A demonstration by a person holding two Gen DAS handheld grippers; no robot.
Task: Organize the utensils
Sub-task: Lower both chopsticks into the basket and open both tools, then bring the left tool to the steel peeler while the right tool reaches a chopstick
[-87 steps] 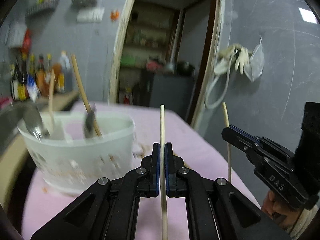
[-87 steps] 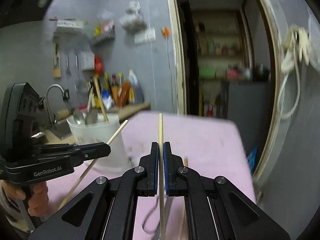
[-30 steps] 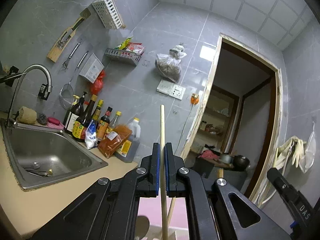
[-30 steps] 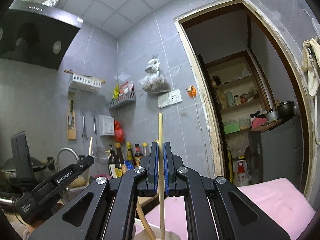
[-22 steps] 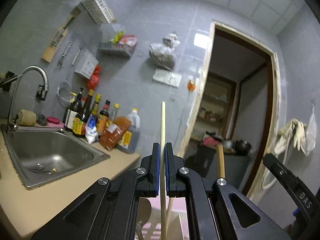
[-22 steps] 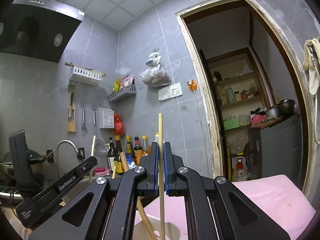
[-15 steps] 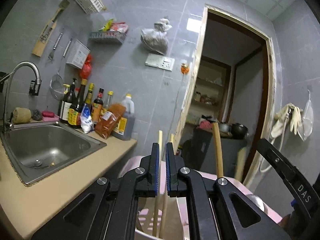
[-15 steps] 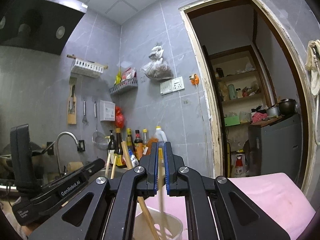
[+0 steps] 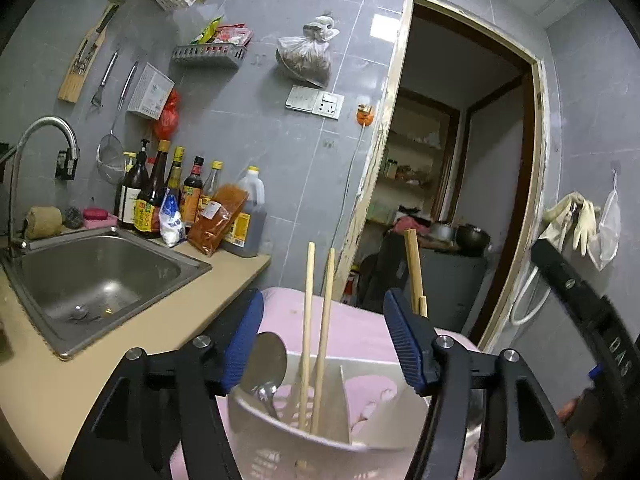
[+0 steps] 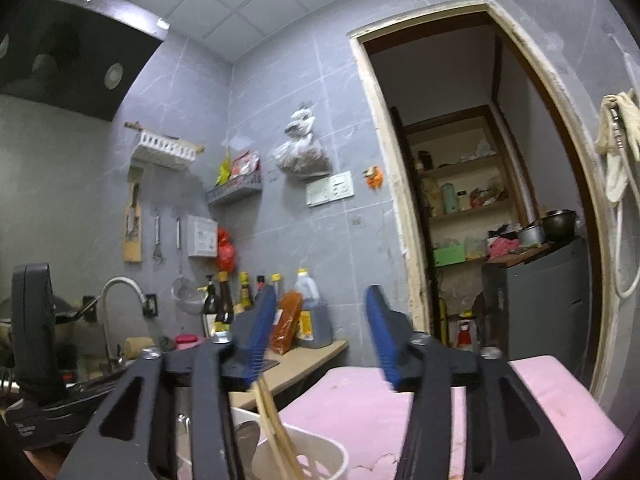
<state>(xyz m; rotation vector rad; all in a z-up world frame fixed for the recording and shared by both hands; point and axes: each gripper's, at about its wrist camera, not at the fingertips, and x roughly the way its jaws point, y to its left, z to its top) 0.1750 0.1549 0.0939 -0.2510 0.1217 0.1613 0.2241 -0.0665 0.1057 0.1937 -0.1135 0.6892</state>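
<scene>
Left wrist view: white holder [image 9: 280, 420] now holds both chopsticks [image 9: 316, 340] and spoon [image 9: 266, 364]; my left gripper [image 9: 324, 340] and right gripper [image 10: 320, 340], earlier clamped, gape apart.

holder [image 9: 280, 420] mouth: chopsticks [image 9: 316, 320], spoon [image 9: 266, 364] obstruct | right compartment free

The kitchen was dim. Edges curved and went dark. A bright glare [image 9: 379, 26] shone at the top.

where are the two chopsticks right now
In the left wrist view the two chopsticks stand upright in the white utensil holder, between the open left claw fingers, just right of the metal spoon.
</scene>
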